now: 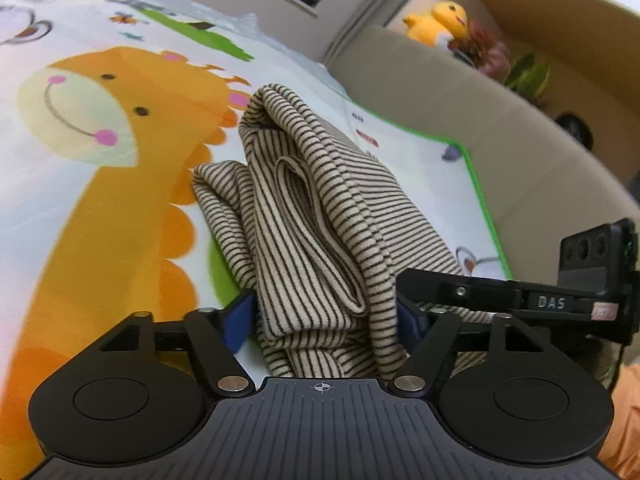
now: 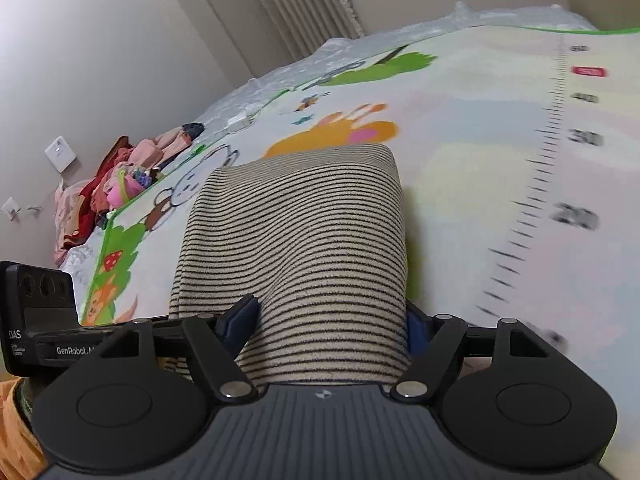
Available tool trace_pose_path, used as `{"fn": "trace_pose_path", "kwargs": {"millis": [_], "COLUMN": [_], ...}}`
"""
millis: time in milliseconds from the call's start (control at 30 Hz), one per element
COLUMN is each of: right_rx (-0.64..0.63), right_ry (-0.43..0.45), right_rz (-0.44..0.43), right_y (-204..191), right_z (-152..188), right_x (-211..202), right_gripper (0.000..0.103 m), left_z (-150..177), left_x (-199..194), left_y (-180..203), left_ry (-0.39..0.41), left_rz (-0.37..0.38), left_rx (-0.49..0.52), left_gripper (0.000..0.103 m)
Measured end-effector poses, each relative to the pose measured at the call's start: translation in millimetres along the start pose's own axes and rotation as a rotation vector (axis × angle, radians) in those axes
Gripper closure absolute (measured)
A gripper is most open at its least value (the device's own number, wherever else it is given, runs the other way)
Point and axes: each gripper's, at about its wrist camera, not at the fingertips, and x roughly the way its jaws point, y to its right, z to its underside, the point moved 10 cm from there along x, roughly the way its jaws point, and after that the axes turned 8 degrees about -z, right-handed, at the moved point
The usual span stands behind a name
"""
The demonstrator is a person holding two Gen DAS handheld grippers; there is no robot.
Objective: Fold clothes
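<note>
The striped garment (image 1: 316,216) lies bunched on a cartoon play mat (image 1: 100,184), cream with thin dark stripes, its near end gathered between the blue pads of the left gripper (image 1: 324,316), which is clenched on the fabric. Folds and a hemmed loop of cloth overlap there, so which part of the garment it is cannot be made out. The right gripper (image 2: 332,320) likewise grasps the same garment (image 2: 300,240); in its view the cloth rises in one smooth hump that hides the mat (image 2: 500,160) directly behind it, and its right pad (image 2: 416,330) is mostly covered by fabric. The mat's printed ruler marks (image 2: 560,184) are smeared with blur. A heap of pink and red clothes (image 2: 116,188) sits at the mat's far left edge, too small to sort out.
</note>
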Motion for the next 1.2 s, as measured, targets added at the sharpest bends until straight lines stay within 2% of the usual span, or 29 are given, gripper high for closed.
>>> {"fn": "trace_pose_path", "kwargs": {"millis": [167,400,467,567,600,667,800,1033,1067,1133,1200], "right_rx": [-0.041,-0.072,-0.072,-0.079,-0.079,-0.07,-0.093,-0.339,-0.395,-0.445,-0.458], "right_ry": [-0.002,0.024,0.029,0.04,0.042,0.042,0.055,0.153,0.159,0.126,0.062], "right_rz": [-0.054,-0.107,-0.116,-0.132,-0.136,-0.14,-0.101,0.012,0.021,0.0,0.019], "right_y": [-39,-87,-94,-97,-96,-96,-98,-128,-137,-153,-154], "right_z": [-30,-58,-59,-56,-56,-56,-60,-94,-99,-104,-104], "right_x": [65,164,183,194,194,194,188,164,167,180,206], "right_gripper": [0.03,0.029,0.028,0.025,0.025,0.025,0.019,0.019,0.019,0.032,0.033], "left_z": [-32,-83,-91,-97,-97,-97,-92,-93,-93,-93,-93], "left_x": [-21,-70,-77,-83,-84,-83,-81,-79,-79,-79,-78], "left_y": [-53,-147,-167,-193,-200,-202,-194,-197,-197,-198,-198], "left_ry": [0.057,0.182,0.206,0.232,0.237,0.245,0.249,0.26,0.262,0.266,0.267], "left_rz": [-0.033,-0.19,-0.231,-0.264,-0.249,-0.22,-0.229,-0.214,-0.208,-0.198,-0.191], "left_rx": [-0.066,-0.125,-0.119,-0.129,-0.148,-0.169,-0.137,-0.133,-0.135,-0.138,-0.138], "left_gripper": [0.031,0.031,0.029,0.022,0.021,0.02,0.018,0.015,0.014,0.013,0.012]}}
